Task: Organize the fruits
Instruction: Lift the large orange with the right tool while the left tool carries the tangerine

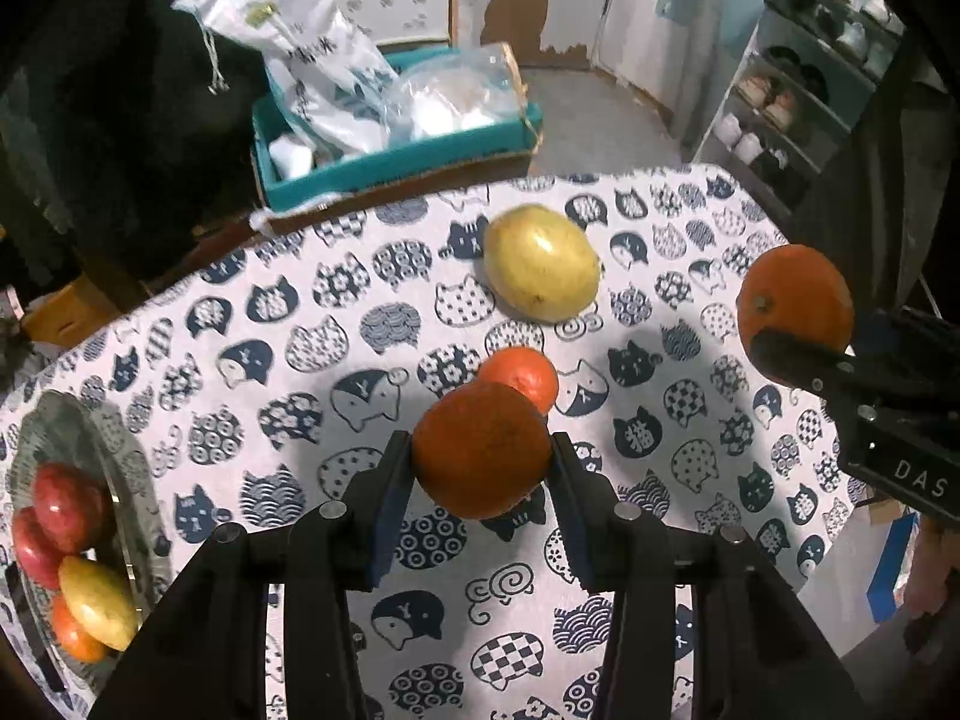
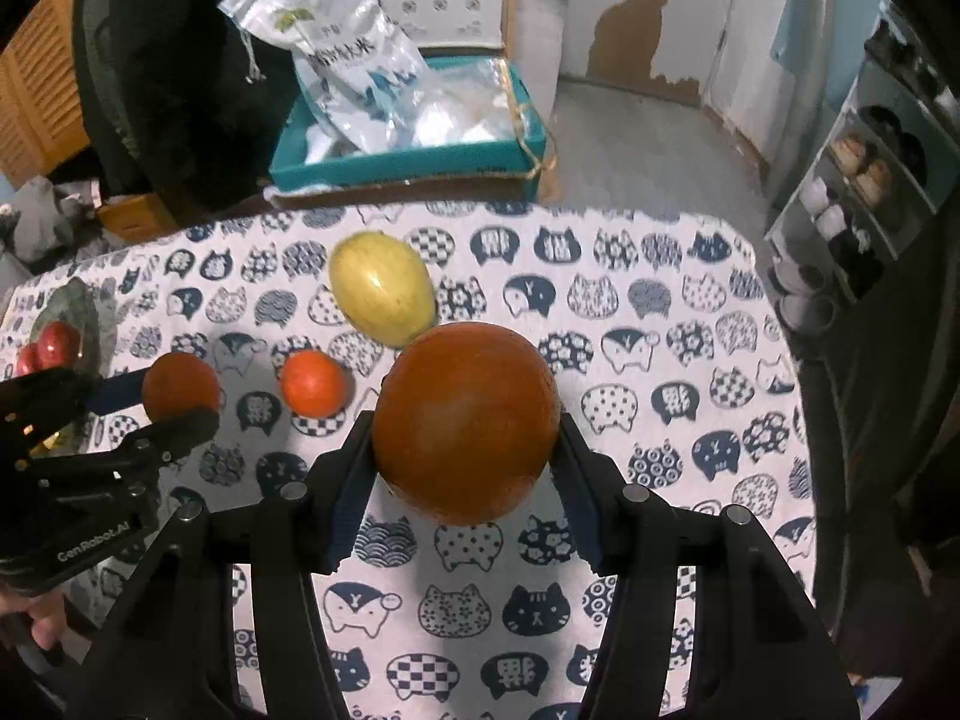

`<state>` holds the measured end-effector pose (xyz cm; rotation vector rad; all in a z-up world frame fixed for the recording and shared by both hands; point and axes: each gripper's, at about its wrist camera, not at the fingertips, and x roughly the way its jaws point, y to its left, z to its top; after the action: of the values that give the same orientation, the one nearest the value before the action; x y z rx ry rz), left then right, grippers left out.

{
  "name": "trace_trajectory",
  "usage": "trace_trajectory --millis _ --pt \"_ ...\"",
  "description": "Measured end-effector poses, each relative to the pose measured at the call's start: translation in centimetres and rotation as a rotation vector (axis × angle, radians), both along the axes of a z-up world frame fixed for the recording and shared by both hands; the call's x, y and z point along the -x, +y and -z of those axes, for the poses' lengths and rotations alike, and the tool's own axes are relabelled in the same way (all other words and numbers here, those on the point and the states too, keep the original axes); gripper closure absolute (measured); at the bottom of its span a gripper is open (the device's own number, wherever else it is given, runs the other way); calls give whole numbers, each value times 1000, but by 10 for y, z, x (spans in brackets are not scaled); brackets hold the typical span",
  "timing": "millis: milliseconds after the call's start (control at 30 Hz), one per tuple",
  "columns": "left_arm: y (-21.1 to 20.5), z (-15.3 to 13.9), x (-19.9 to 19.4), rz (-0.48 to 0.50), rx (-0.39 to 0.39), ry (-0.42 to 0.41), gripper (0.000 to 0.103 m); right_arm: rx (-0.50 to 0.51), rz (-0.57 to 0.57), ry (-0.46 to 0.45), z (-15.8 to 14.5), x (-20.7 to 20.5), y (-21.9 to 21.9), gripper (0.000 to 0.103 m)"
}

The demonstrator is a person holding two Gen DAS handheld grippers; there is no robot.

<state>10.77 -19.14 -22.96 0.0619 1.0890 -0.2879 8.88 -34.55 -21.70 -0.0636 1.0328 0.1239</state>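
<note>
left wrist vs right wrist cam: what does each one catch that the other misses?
Only left wrist: the yellow fruit and orange one on the glass plate, beside the red apples.
Only right wrist: wooden slatted doors at far left.
Both: left gripper shut on an orange, right gripper shut on a bigger orange, the small tangerine and yellow mango on the cat-print cloth, and the teal box.

Dim indoor light falls from above me, casting soft dark shadows on the cat-print white tablecloth point(image 1: 312, 324). The glossy yellow oval fruit point(image 1: 542, 263) shows small glare. My fisheye views bend and blacken at their edges; the background is soft.
</note>
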Motion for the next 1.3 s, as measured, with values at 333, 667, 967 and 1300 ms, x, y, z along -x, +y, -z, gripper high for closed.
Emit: trace_trajectory --millis 333,667,967,1300 --pt "11 -46 18 -4 17 -107 58 -15 -27 -70 -36 11 12 47" --pt "34 -83 34 -29 43 -173 58 -27 -63 -130 -67 25 25 47" --pt "54 -114 49 -64 32 -254 58 -32 -118 -178 -90 36 45 47" --pt "85 -133 64 -100 29 -310 58 -37 -200 -216 -109 44 81 47"
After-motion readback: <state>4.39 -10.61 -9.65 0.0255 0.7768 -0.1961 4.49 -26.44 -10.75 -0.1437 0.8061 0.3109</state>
